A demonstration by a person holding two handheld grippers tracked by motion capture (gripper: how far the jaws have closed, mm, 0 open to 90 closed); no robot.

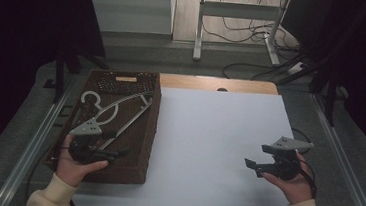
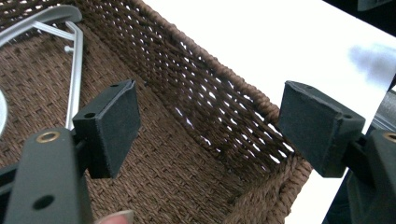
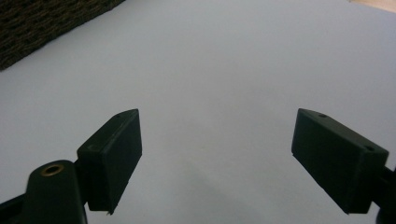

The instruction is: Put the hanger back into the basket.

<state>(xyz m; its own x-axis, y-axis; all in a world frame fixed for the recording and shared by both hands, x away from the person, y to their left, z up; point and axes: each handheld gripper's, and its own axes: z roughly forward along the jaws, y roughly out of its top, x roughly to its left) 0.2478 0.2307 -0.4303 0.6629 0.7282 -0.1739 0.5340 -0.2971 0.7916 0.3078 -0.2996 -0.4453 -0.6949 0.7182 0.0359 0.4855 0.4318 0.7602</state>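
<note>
A brown woven basket (image 1: 151,130) stands on the left part of the white table top (image 1: 218,136). In it lies a silver metal clothes hanger (image 1: 120,108). My left gripper (image 1: 118,144) hovers over the basket's near end, held in a hand, its jaws wide open and nothing between them. In the left gripper view the gripper (image 2: 205,116) looks along the basket's wall (image 2: 210,88), with the hanger's corner (image 2: 74,70) at the upper left. At the right, my right gripper (image 1: 258,156) is held over bare white table. It is open (image 3: 217,149) and holds nothing.
A wooden strip (image 1: 213,83) runs along the table's back edge. Metal rails (image 1: 37,135) flank the table on both sides. Beyond it, desk legs (image 1: 199,29) and loose cables lie on the floor. The basket's corner (image 3: 42,23) sits far left of the right gripper.
</note>
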